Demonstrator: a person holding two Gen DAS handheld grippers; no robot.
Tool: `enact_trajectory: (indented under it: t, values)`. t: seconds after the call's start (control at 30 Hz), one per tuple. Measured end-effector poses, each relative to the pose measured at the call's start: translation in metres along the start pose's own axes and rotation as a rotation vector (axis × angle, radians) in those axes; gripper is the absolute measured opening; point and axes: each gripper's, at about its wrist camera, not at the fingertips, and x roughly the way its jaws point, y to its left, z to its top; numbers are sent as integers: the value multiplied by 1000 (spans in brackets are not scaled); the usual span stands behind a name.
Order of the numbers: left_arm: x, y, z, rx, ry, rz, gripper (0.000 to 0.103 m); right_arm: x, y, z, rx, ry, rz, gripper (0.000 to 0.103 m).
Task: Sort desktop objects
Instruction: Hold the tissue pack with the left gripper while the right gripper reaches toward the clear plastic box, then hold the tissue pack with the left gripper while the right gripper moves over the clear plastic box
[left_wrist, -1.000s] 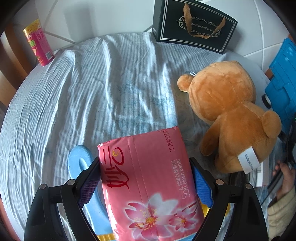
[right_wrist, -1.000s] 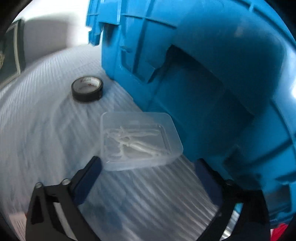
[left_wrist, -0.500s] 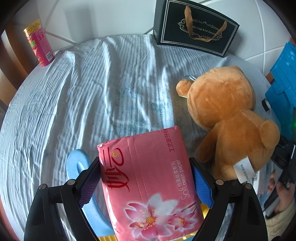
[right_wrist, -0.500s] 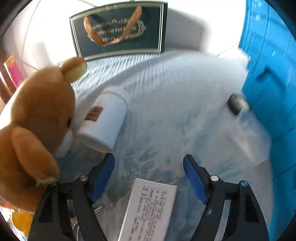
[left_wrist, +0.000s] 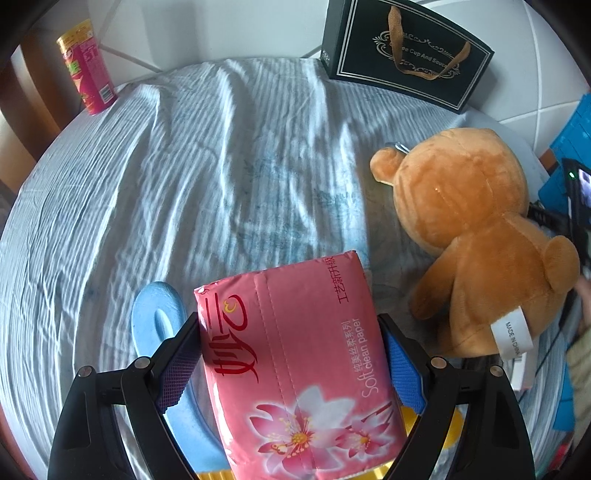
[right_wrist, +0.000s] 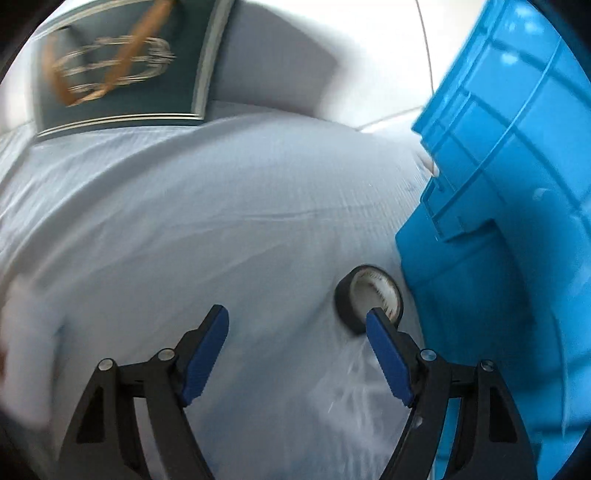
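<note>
Left gripper (left_wrist: 290, 354) pinches a pink tissue pack (left_wrist: 295, 365) across its short width, both blue pads pressed against the pack's sides low in the frame. The pack's long axis runs up the frame, straight away from the gripper along the line of the fingers. Under it lie a light blue flat thing (left_wrist: 157, 317) and something yellow that I cannot identify. To the right of the pack a brown bear (left_wrist: 476, 236) lies on the cloth-covered worktop (left_wrist: 184, 184), with a black gift bag (left_wrist: 406, 55) at the upper edge and a red can (left_wrist: 86, 68) in the upper left.

Right gripper (right_wrist: 297, 350) stands spread with nothing between its pads, its jaws having just been closing partway. In its blurred view a black tape roll (right_wrist: 369, 295) lies just above and beside the right pad's tip, so the roll sits off to the right of the gap, not in it. The roll rests close against the wall of a blue bin (right_wrist: 517, 221) that fills the right side of the frame. A clear, blurred thing lies lower right of the roll, near the right finger; I cannot tell what it is.

Judging by this, the right gripper is the nearer one to the roll, and it would need to shift right to bring the roll between its pads, with the bin wall leaving little room for the right pad.
</note>
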Motion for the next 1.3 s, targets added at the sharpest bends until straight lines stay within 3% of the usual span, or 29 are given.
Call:
enact_trajectory:
  t: [0.07,0.27,0.4,0.57,0.67,0.73,0.8,0.9,0.93,0.97,1.03,1.1,1.13,1.17,1.2,1.27,1.3]
  values:
    - [-1,0,0,-1,0,3,90,17,-12,6,47,40,-17,81]
    - [-5,2,-1,-9,-4,-8,90,18,-21,-5,129,105,99,86]
    - [-9,5,-3,-9,-13,-14,90,4,-15,-35,170,243,299,92]
    - [-14,9,-5,-11,-18,-28,90,-55,28,-100,45,257,422,93]
    - [-15,10,-5,-9,-24,-27,90,-90,26,-112,-12,104,284,94]
    - [-13,8,-5,-7,-26,-19,90,-88,11,-107,26,71,148,94]
    - [-9,5,-5,3,-22,-5,90,-70,-8,-104,94,100,37,94]
    - [3,-3,-4,24,-19,23,91,-43,-30,-106,181,113,-72,94]
    - [5,-5,-4,31,-24,38,90,-33,-35,-106,198,117,-69,94]
    - [5,-10,-4,47,-30,56,88,-24,-41,-106,213,119,-68,102]
    - [2,-19,-7,78,-40,68,83,-14,-48,-109,213,108,-87,103]
    - [-6,-30,-17,115,-36,4,81,-25,-45,-113,190,91,-37,94]
    - [-10,-37,-22,139,-34,-25,81,-36,-38,-116,151,75,-5,81]
    - [-15,-46,-28,179,-36,-42,81,-47,-28,-122,107,73,47,78]
    - [-21,-55,-34,218,-45,-52,81,-58,-17,-132,84,112,158,77]
    - [-34,-68,-42,281,-72,-58,82,-79,4,-153,41,188,379,54]
    - [-40,-69,-42,294,-92,-46,84,-93,12,-166,34,207,457,54]
